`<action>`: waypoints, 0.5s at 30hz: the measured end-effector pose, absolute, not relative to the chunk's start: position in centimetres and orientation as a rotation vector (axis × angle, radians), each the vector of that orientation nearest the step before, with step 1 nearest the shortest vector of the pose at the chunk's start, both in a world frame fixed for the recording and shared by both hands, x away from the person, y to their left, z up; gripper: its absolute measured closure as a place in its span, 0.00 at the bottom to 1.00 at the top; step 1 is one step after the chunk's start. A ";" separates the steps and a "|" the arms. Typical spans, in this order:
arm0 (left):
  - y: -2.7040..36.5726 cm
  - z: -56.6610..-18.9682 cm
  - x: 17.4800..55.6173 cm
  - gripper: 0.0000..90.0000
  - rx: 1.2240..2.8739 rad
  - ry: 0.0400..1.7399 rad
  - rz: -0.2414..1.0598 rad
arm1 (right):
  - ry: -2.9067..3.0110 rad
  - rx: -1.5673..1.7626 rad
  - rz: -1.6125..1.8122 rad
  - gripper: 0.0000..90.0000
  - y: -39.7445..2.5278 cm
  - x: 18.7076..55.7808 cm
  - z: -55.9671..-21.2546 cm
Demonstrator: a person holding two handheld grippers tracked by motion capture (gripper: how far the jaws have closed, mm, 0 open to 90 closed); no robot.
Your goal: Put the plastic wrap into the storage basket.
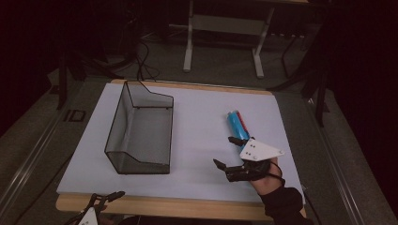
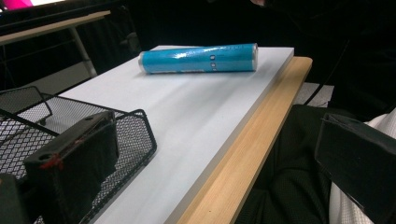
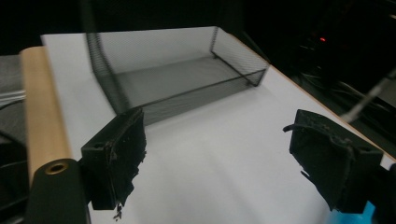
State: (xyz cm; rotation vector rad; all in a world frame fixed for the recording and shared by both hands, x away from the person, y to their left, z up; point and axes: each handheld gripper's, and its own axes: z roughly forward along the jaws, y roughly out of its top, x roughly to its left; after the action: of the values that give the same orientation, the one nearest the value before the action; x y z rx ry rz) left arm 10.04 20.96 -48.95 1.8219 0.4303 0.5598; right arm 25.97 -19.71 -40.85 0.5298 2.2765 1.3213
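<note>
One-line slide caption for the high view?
Right gripper, jaws open, beside a lying blue tube; empty black mesh tray on the white board.

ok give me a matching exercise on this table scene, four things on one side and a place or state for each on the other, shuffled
Things:
1. blue tube
2. mesh tray
3. right gripper
4. left gripper

Places or states:
A. low at the table's near wooden edge, jaws open
B. lying on its side on the right part of the white board
C. standing empty on the left part of the white board
D. over the board next to the tube's near end, jaws open with nothing between them

Pairs: 1-B, 2-C, 3-D, 4-A
</note>
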 end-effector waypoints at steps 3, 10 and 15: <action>21.0 -48.9 10.0 0.00 1.822 0.429 0.559 | 2.257 0.539 1.311 0.20 -20.0 26.4 -40.5; 20.9 -48.9 10.1 0.00 1.823 0.429 0.557 | 2.253 0.492 1.245 0.14 -20.3 27.6 -40.0; 20.9 -49.0 10.1 0.00 1.826 0.428 0.558 | 2.225 0.580 1.218 0.13 -20.8 29.0 -39.6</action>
State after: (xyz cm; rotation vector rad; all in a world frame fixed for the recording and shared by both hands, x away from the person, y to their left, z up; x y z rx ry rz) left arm 10.07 20.93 -48.96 1.8256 0.4284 0.5577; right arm 28.95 -20.80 -39.61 0.5797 2.2250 1.2178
